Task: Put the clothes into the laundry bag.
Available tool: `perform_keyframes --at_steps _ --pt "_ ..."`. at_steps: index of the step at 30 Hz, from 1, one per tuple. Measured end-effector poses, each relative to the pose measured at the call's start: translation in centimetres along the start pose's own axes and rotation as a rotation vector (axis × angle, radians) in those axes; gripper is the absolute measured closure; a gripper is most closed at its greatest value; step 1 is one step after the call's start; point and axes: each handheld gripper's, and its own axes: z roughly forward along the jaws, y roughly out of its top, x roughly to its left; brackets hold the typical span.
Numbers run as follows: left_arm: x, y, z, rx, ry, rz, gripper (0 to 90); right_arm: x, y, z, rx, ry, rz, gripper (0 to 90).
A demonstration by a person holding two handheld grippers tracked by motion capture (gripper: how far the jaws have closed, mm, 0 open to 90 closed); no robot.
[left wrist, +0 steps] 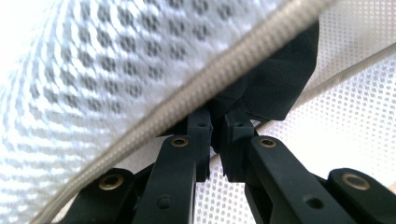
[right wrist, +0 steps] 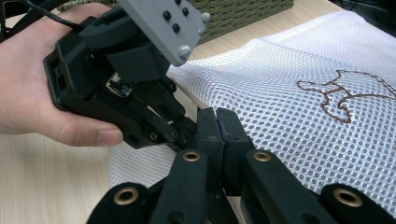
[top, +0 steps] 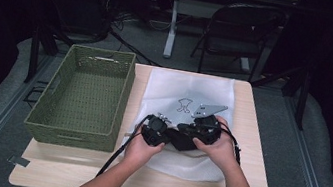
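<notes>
A white mesh bag (top: 190, 89) with a brown embroidered figure (top: 183, 105) lies flat on the table. Both grippers meet tip to tip at its near left part. My left gripper (top: 172, 136) comes in from the left, my right gripper (top: 183, 138) from the right. In the left gripper view the left gripper (left wrist: 215, 128) has its jaws pinched at the bag's corded seam (left wrist: 187, 88), mesh (left wrist: 93, 70) draped over them. In the right gripper view the right gripper (right wrist: 217, 116) is shut at the bag's edge (right wrist: 289, 88), with the left gripper (right wrist: 184, 128) touching it.
A green woven basket (top: 84, 95) stands on the table's left side, close beside the bag. Bare wood (top: 91, 172) runs along the near edge. A folding chair (top: 237, 31) and a desk leg stand on the floor beyond the table.
</notes>
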Motion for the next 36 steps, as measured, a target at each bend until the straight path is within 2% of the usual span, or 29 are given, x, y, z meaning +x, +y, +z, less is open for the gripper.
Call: perform_keyframes --at_steps 10,17,18,26,36 --pt "0.2 0.6 0.4 -0.001 0.005 -0.01 84.2 -0.1 0.0 0.0 -0.003 0.003 0.002 89.6" --pt "0.3 0.9 1.0 -0.023 0.007 -0.033 84.2 -0.1 0.0 0.0 -0.008 0.006 0.008 89.6" --pt "0.3 0.9 1.1 -0.026 0.005 -0.046 84.2 -0.1 0.0 0.0 -0.008 0.007 0.01 89.6" --pt "0.3 1.3 1.5 -0.031 0.021 -0.049 84.2 -0.2 -0.1 0.0 -0.007 0.002 0.014 89.6" --pt "0.6 1.4 2.2 -0.065 0.032 -0.074 83.5 -0.2 -0.1 0.3 0.003 0.01 0.011 89.6"
